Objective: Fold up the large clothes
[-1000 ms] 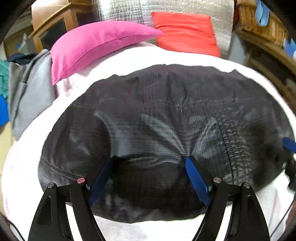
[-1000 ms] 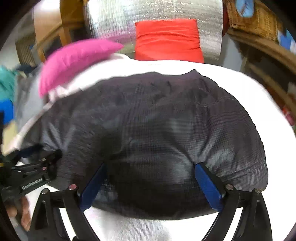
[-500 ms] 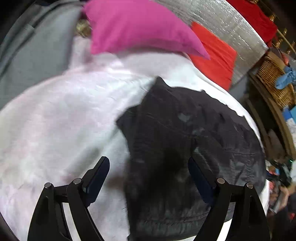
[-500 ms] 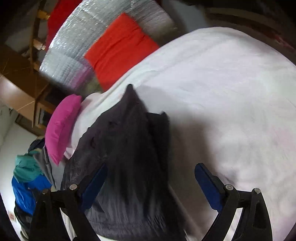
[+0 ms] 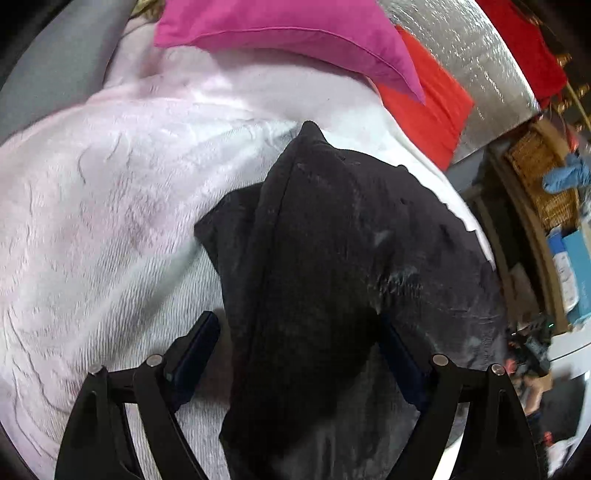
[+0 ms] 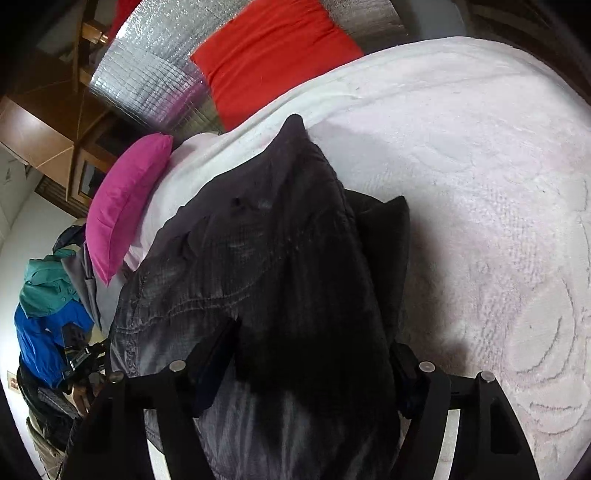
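On a bed covered with a pale pink blanket (image 5: 92, 206), a dark garment (image 5: 332, 266) is lying in a bunched, partly folded heap; in the left wrist view its raised edge is running up between the jaws of the left gripper (image 5: 299, 354), whose jaws are closing; the left pad is standing clear of the cloth over bare blanket, while the right pad is mostly buried under a fold, so whether it is pressing on the fabric is hard to tell; the fingers are cut off by the bottom edge. In the right wrist view the same garment (image 6: 277, 266) is filling the gap of the right gripper (image 6: 306, 362), whose jaws are also closing; both pads are lost in deep shadow against the black cloth, so a firm grip cannot be told.

The left wrist view alone is showing a wicker basket (image 5: 543, 177) with blue cloth, at the right rim, blurred, and a small, dim glimpse of the other gripper near the lower right edge. The right wrist view alone is showing a pile of teal and blue clothing (image 6: 44, 306) at the left, wooden furniture (image 6: 44, 136) above it, and a person's hand holding the other gripper, small and distorted. Both views are showing a magenta pillow (image 5: 288, 33), a red cushion (image 6: 273, 51) and a silver quilted panel (image 6: 147, 81) at the head of the bed.
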Motion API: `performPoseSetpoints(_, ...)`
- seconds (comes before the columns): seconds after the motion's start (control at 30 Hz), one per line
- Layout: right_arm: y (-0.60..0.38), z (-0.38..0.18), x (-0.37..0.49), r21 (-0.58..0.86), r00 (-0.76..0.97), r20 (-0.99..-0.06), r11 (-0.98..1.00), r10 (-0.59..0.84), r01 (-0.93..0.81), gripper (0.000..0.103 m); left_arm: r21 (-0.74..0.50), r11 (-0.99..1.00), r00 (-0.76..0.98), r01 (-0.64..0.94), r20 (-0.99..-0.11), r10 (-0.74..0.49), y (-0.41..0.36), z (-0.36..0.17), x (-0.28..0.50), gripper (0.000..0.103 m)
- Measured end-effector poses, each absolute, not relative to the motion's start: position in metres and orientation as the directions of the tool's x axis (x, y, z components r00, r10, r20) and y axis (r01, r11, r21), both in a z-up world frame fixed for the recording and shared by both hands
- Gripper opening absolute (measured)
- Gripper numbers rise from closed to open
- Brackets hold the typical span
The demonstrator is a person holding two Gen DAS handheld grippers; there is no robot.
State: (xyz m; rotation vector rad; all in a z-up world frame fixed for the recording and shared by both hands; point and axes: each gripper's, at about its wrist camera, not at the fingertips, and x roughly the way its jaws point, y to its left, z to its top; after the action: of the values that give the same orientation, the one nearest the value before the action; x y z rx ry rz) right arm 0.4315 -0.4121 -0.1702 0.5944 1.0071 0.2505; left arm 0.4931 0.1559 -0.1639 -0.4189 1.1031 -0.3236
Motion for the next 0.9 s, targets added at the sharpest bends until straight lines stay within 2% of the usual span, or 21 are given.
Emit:
performPoseSetpoints(0.1,-0.405,-0.17,0.436,0.543,0.488,-0.751,0.837,0.445,0.074,0.06,-0.519,0.854,0.386,0.019,-0.784,-0.485,0.153,-0.166,0.5,0.036)
performPoseSetpoints(0.2,-0.399,-0.154,0.437,0.493,0.476,-0.779,0.868,0.409,0.06,0.027,-0.446,0.894,0.395,0.047,-0.814,-0.427,0.139,-0.152,0.499,0.022)
performPoseSetpoints(0.23,-0.393,-0.146,0.437,0.461,0.476,-0.79,0.886,0.386,0.047,0.022,-0.422,0.905,0.403,0.051,-0.821,-0.405,0.136,-0.146,0.499,0.021)
performPoseSetpoints(0.33,-0.379,-0.113,0.433,0.399,0.485,-0.803,0.917,0.347,0.003,0.018,-0.347,0.934,0.458,0.081,-0.819,-0.344,0.128,-0.113,0.487,0.017)
performPoseSetpoints(0.6,-0.357,-0.013,0.377,0.347,0.588,-0.73,0.93,0.349,-0.121,0.017,-0.289,0.93,0.628,0.226,-0.687,-0.366,0.112,0.005,0.406,0.016)
performPoseSetpoints(0.77,-0.366,-0.011,0.306,0.363,0.619,-0.696,0.922,0.363,-0.132,0.017,-0.32,0.918,0.646,0.235,-0.654,-0.394,0.127,-0.007,0.338,0.016)
performPoseSetpoints(0.9,-0.38,-0.063,0.258,0.408,0.583,-0.719,0.909,0.378,-0.086,0.017,-0.377,0.906,0.601,0.195,-0.683,-0.414,0.134,-0.062,0.301,0.016)
